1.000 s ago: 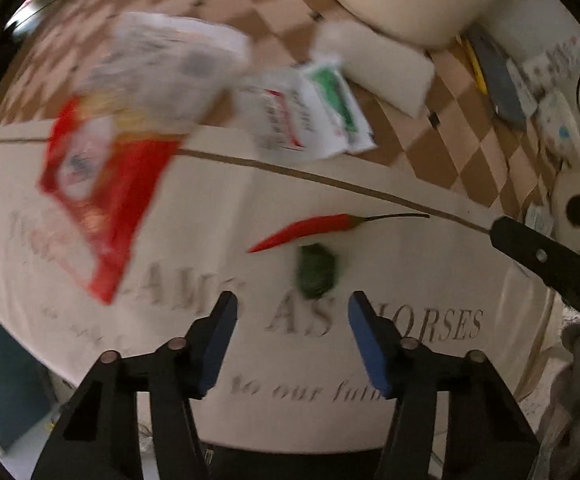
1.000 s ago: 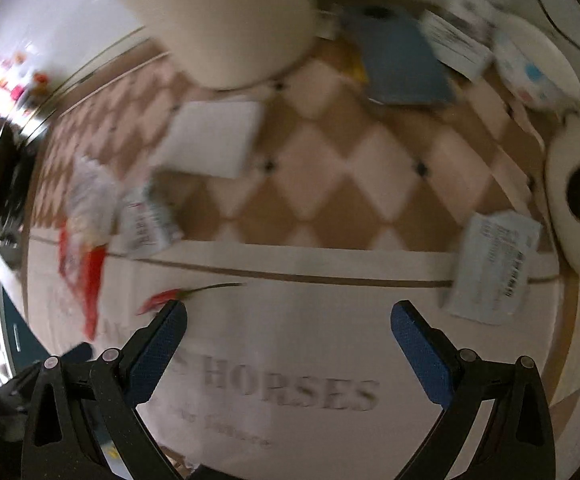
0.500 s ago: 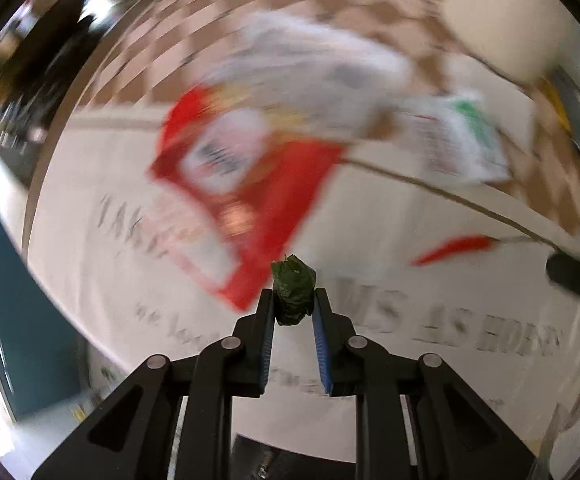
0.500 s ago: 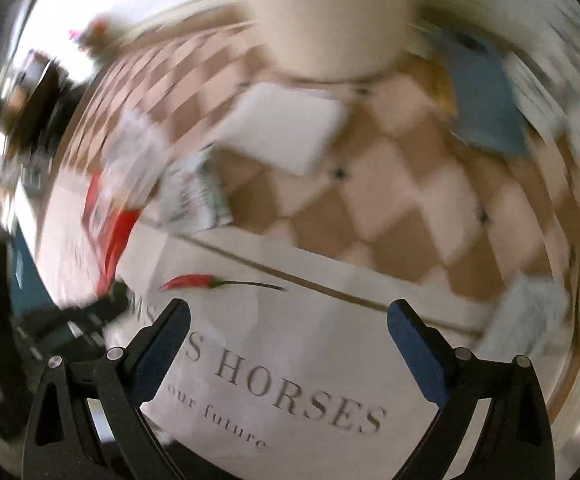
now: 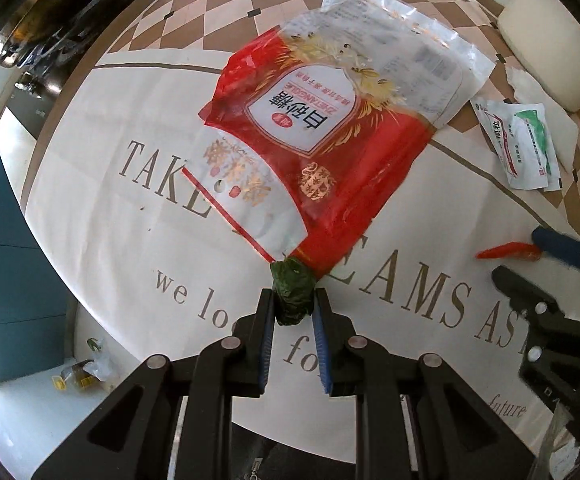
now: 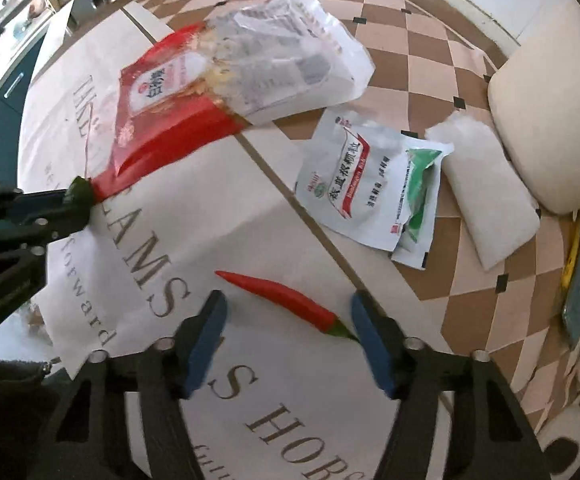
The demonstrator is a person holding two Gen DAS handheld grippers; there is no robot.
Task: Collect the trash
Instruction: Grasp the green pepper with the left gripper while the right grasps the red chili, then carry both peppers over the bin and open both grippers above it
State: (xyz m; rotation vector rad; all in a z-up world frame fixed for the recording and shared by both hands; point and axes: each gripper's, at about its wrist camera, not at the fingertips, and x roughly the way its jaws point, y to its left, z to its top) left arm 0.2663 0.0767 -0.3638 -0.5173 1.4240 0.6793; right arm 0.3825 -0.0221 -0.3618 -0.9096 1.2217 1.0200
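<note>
My left gripper (image 5: 293, 312) is shut on a small dark green crumpled scrap (image 5: 292, 294), held at the near corner of a big red and white food bag (image 5: 310, 140) lying on the printed tablecloth (image 5: 102, 220). In the right wrist view that gripper (image 6: 72, 204) shows at the left with the scrap (image 6: 80, 192). My right gripper (image 6: 288, 320) is open, its fingers on either side of a red chilli (image 6: 286, 300) lying on the cloth. The chilli also shows in the left wrist view (image 5: 506, 250), next to my right gripper's blue pad.
Two white sachets (image 6: 366, 184), one with green print, lie on the checkered part. A white pillow pack (image 6: 486, 196) and a cream cushion (image 6: 554, 120) are at the far right. The table edge (image 5: 66, 320) drops to the floor by blue cabinets (image 5: 6, 240).
My left gripper closed on the green scrap and carried it left to the red bag's corner. My right gripper moved down and left until its open fingers straddle the chilli.
</note>
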